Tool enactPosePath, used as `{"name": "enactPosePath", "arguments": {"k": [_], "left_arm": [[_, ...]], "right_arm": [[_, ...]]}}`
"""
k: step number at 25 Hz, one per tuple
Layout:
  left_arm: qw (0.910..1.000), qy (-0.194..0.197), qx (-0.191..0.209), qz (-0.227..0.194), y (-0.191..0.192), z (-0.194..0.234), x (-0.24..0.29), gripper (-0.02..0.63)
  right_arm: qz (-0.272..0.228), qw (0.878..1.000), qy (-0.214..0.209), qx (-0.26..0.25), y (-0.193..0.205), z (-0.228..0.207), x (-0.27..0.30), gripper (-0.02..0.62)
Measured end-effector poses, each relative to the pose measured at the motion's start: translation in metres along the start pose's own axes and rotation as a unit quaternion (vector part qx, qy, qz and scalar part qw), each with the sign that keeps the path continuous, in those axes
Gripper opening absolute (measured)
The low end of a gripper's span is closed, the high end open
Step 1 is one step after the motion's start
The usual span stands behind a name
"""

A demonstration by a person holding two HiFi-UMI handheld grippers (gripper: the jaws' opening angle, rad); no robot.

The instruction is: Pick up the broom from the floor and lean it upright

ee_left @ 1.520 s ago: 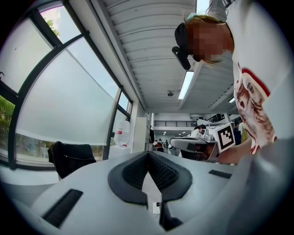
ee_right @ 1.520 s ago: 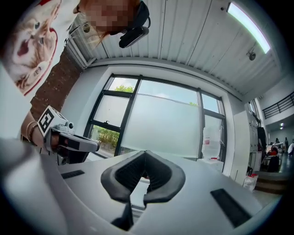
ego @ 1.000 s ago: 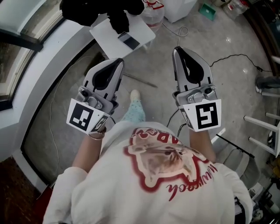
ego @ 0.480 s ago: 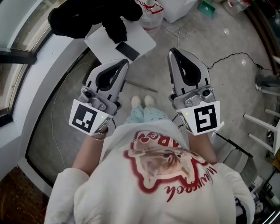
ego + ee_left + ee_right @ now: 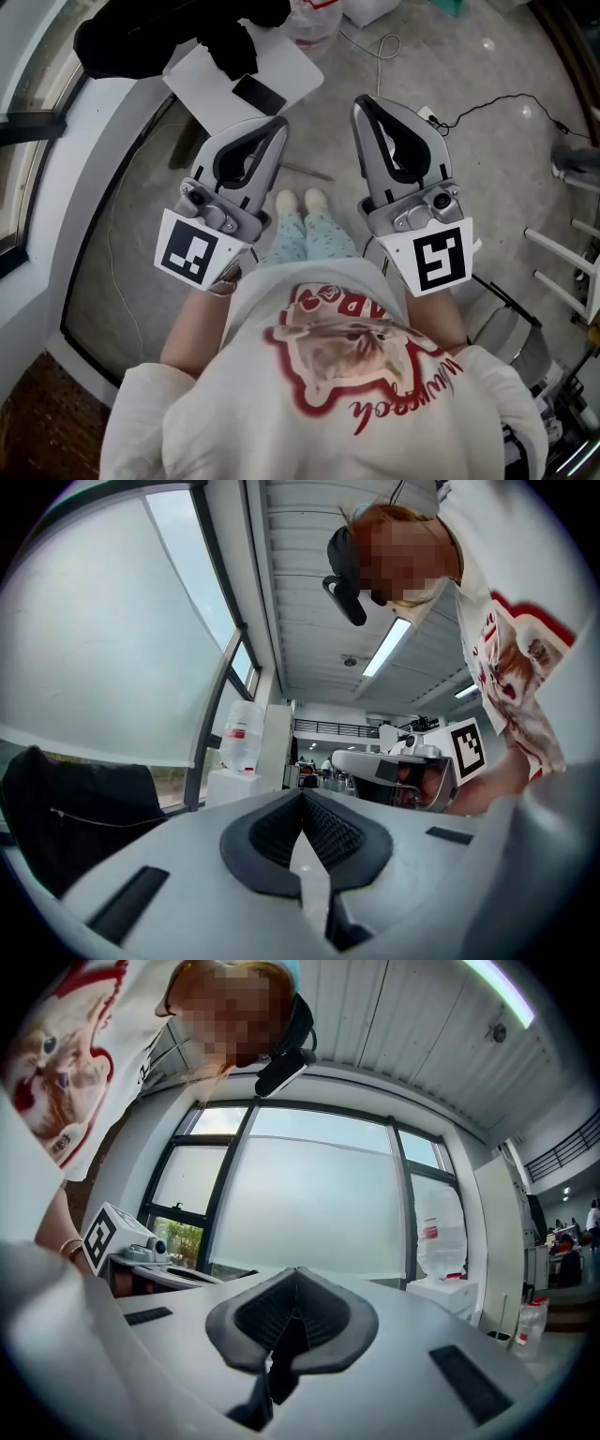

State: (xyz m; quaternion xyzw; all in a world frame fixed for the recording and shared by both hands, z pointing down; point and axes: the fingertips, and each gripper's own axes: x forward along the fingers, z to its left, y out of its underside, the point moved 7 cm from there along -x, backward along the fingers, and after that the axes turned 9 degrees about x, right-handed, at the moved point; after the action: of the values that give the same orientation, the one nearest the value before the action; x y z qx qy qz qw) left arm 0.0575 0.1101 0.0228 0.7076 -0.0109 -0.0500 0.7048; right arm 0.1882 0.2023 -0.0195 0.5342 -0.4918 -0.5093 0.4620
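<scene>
In the head view a thin grey stick [image 5: 307,172], perhaps the broom's handle, lies on the floor just beyond my feet; its left end is hidden behind the left gripper, and no brush head shows. My left gripper [image 5: 279,123] is held level above it, jaws shut and empty. My right gripper [image 5: 360,101] is held level beside it, also shut on nothing. In the left gripper view the left gripper [image 5: 302,795] has its pads meeting at the tip, with the right gripper's body [image 5: 398,775] beyond. The right gripper [image 5: 298,1272] in its own view faces a big window.
A white board [image 5: 246,75] with a black phone [image 5: 261,94] and a black garment [image 5: 159,37] lies ahead on the left by the curved window sill [image 5: 89,169]. A water bottle [image 5: 309,14] stands beyond. A black cable [image 5: 487,108] crosses the floor; a white rack [image 5: 567,281] stands right.
I have stepped toward the white board, and my feet now stand together. Both grippers have moved forward with me and stay shut; the floor stick now lies nearer them.
</scene>
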Motion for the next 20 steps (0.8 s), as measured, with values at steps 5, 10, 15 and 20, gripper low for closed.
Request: {"name": "enactPosePath", "arguments": {"k": [5, 10, 15, 20], "left_arm": [[0.9994, 0.028, -0.005, 0.020, 0.039, -0.013, 0.028, 0.015], [0.9979, 0.054, -0.014, 0.034, 0.107, -0.031, 0.055, 0.014], [0.9941, 0.078, -0.031, 0.069, 0.209, -0.048, 0.073, 0.014], [0.9903, 0.097, -0.035, 0.093, 0.311, -0.059, 0.083, 0.015]], "right_arm": [[0.019, 1.000, 0.017, 0.012, 0.040, -0.020, -0.019, 0.025], [0.055, 0.998, 0.017, 0.024, 0.114, -0.041, -0.048, 0.025], [0.114, 0.993, 0.009, 0.007, 0.216, -0.058, -0.080, 0.025], [0.164, 0.986, -0.033, 0.021, 0.327, -0.063, -0.107, 0.025]]}}
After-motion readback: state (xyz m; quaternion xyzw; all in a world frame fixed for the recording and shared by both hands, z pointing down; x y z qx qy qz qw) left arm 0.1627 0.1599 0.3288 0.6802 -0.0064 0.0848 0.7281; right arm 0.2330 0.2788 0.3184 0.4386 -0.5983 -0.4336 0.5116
